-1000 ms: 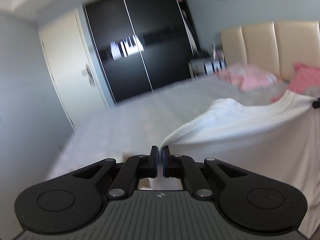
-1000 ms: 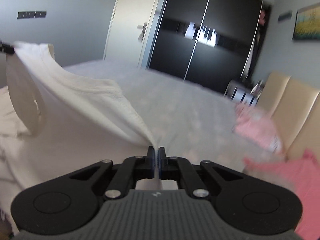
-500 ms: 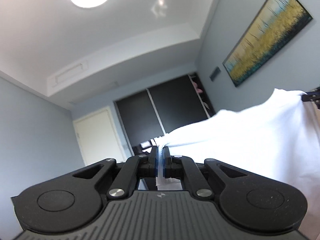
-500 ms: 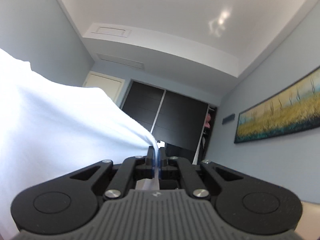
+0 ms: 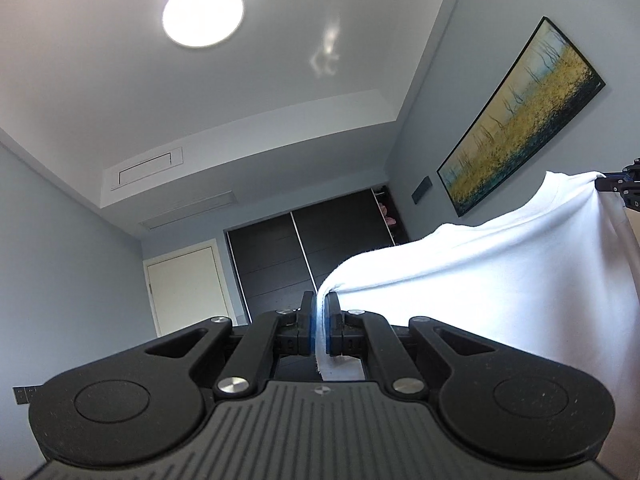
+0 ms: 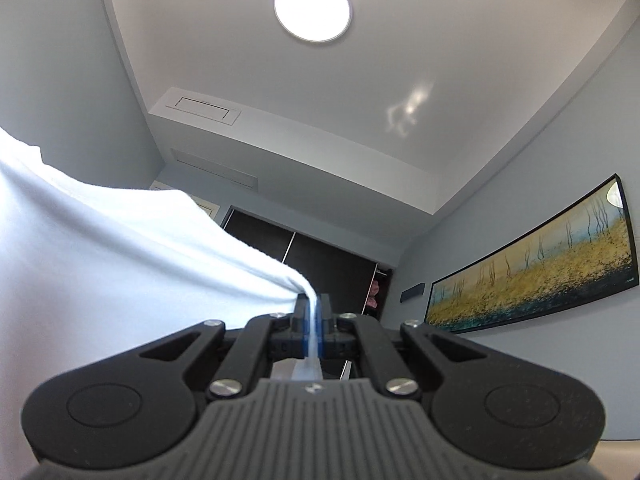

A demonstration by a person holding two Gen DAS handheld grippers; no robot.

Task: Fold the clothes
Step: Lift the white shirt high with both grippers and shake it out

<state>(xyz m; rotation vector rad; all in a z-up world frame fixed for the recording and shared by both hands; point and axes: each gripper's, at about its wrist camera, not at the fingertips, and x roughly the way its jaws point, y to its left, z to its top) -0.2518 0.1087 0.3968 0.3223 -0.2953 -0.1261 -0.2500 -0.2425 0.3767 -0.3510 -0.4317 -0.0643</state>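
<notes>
Shirt [image 5: 500, 272] aloft, white, strung between 2 grippers: left gripper [image 5: 319, 322] clamps edge at lower centre, cloth running toward right of frame; right gripper [image 6: 311, 322] clamps opposite edge, cloth filling left of frame; long axis spans gripper to gripper, both equally near

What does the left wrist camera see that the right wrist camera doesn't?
Only the left wrist view shows the cream door and the tip of the other hand-held gripper pinching the white shirt. Only the right wrist view shows the painting's full width. Both show a hand-held gripper shut on the shirt, the round ceiling light and the black wardrobe.
</notes>
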